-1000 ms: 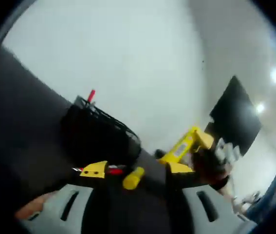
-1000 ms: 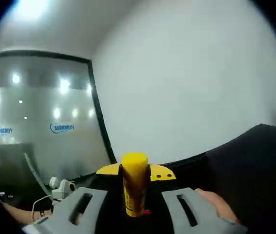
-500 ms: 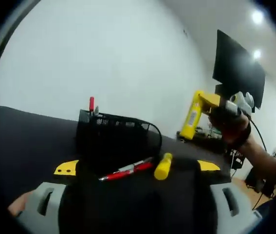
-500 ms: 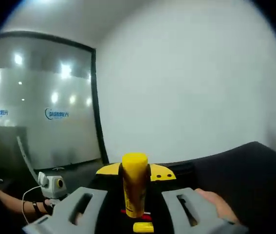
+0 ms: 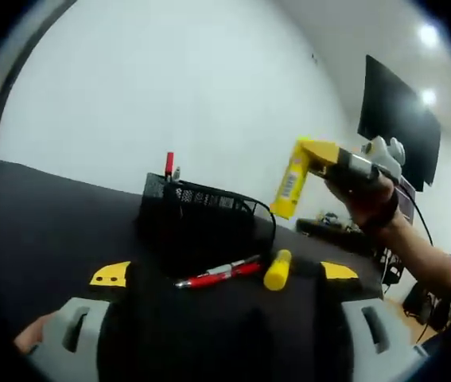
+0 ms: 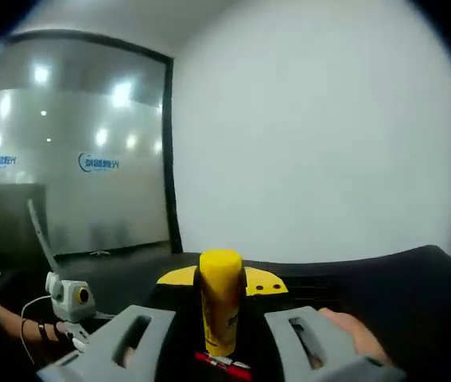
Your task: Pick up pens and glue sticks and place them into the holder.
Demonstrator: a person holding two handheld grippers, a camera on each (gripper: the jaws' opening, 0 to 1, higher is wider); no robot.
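Yellow glue stick (image 6: 220, 301) stands clamped upright in the right tongs (image 6: 221, 318), raised above the black mesh holder (image 5: 204, 223). On the dark counter (image 5: 42, 231) before the holder lie a red pen (image 5: 217, 274) and another glue stick (image 5: 277, 270). The left tongs (image 5: 221, 274) gape, gripping nothing.

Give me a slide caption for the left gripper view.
Right gripper carries a glue stick toward the mesh holder; red pen waits.
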